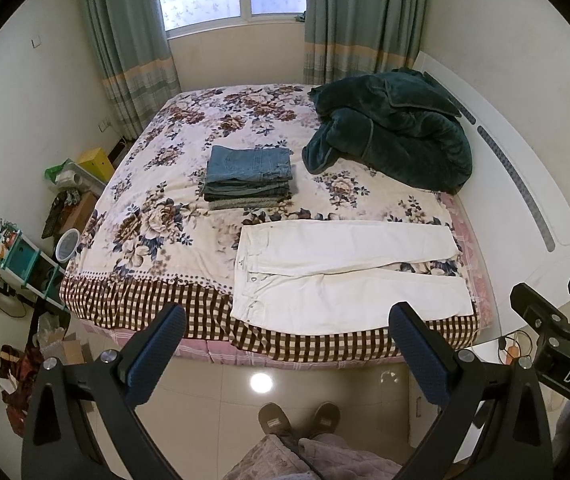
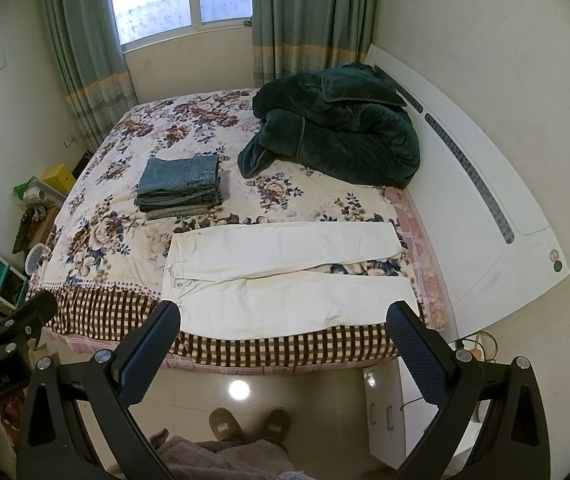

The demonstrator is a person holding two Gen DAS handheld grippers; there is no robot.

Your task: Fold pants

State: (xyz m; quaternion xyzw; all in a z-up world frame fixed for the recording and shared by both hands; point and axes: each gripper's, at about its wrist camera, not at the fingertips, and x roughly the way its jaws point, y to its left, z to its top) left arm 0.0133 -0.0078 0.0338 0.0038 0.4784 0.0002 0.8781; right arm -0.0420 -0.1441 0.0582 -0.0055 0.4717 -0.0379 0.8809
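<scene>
White pants (image 1: pixel 341 272) (image 2: pixel 285 276) lie flat along the near edge of the bed, waistband to the left, both legs stretched toward the headboard on the right and slightly spread. My left gripper (image 1: pixel 289 320) is open and empty, held above the floor just short of the bed's edge, in front of the pants. My right gripper (image 2: pixel 285 320) is also open and empty, at a similar height in front of the near leg. In the left wrist view the right gripper (image 1: pixel 557 312) shows at the right edge; the left gripper (image 2: pixel 9 312) shows at the left edge of the right wrist view.
A stack of folded jeans (image 1: pixel 249 176) (image 2: pixel 181 184) sits mid-bed behind the pants. A dark green blanket (image 1: pixel 393 128) (image 2: pixel 333 132) is heaped near the white headboard (image 1: pixel 525 200). Clutter and shelves (image 1: pixel 25 256) stand left of the bed. A person's slippered feet (image 1: pixel 297 420) stand on the tiled floor.
</scene>
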